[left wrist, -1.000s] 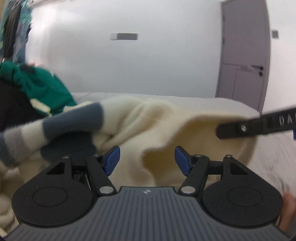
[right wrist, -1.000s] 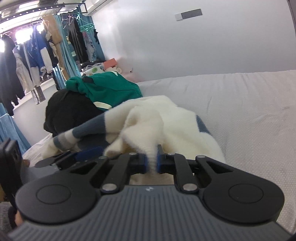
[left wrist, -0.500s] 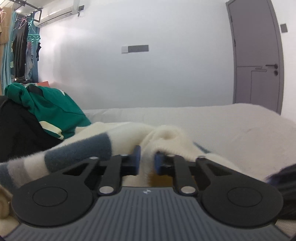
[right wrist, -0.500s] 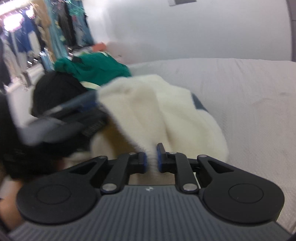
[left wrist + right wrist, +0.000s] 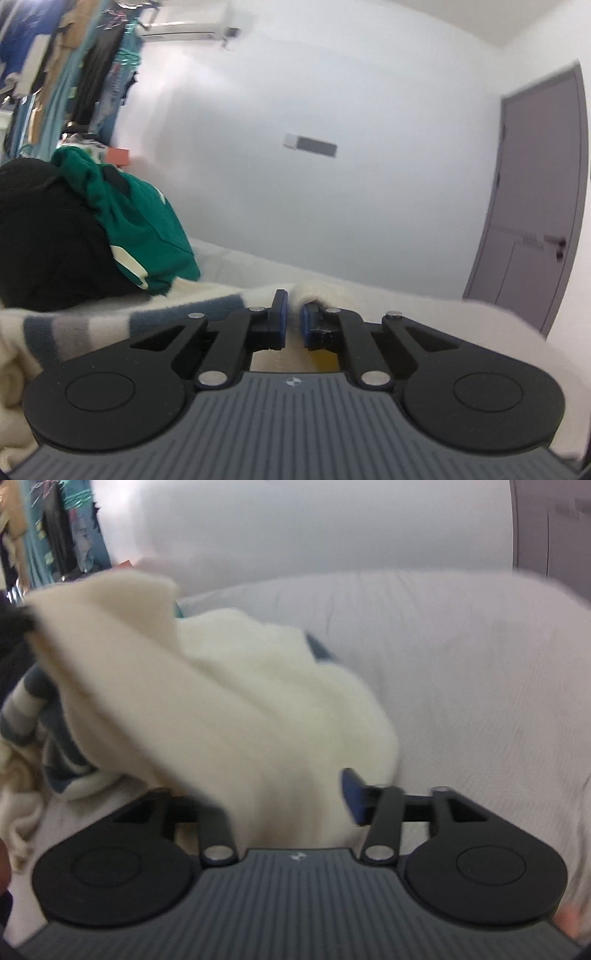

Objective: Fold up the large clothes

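Jaws: left gripper (image 5: 292, 320) pinching one sweater (image 5: 369, 295).

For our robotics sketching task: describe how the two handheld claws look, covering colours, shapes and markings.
Both match: the left claw and right claw have black linkage arms with silver pivot pins, blue fingertip pads, round black discs either side, and a ribbed grey body with a small logo.

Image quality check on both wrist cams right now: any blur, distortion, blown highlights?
Left wrist view: mostly sharp; fisheye bends the grey door; hanging clothes at top left are soft; the white wall looks washed out. Right wrist view: heavy motion blur smears the fluffy cream sweater and the background, though the right hand-held gripper body stays fairly crisp, its left finger hidden under the fabric.
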{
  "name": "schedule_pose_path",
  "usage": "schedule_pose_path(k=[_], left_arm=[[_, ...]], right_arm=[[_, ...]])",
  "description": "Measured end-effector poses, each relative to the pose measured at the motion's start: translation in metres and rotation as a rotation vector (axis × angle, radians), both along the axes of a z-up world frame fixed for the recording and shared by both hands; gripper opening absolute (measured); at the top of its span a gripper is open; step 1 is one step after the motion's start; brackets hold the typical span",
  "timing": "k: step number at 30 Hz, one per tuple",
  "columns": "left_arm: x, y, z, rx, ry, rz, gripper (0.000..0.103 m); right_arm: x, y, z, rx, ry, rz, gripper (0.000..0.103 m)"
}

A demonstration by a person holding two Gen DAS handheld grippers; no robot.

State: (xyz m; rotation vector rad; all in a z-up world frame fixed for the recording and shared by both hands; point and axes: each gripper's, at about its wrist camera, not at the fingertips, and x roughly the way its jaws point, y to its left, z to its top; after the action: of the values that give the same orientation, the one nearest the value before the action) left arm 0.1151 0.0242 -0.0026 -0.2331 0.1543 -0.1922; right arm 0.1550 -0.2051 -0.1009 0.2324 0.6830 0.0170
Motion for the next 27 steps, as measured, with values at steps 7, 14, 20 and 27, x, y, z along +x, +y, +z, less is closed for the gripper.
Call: schedule_pose_path(k=[7,14,20,27], left_arm=[[-0.044,0.030,0.002,-0.090,0.063,0.048,0.010],[-0.065,0.024,-0.010,-0.115,0.185,0.041,0.010],[-0.057,-0.002,-0.021,0.027,0.210,-0.007,0.012],[-0.032,-0.006,-0.035,0.115,0.267,0.009,0.055]], right_arm=[[-0.022,-0.008,0.006,0.069,-0.016,-0.082,0.060],[-0.037,-0.023,0.046,0.006,-0.204,-0.128,0.039],[-0.034,-0.031,0.046,0.049,-0.198,-0.097,0.014],[-0.030,-0.019,0.046,0.046,-0.202,-0.031,0.012]])
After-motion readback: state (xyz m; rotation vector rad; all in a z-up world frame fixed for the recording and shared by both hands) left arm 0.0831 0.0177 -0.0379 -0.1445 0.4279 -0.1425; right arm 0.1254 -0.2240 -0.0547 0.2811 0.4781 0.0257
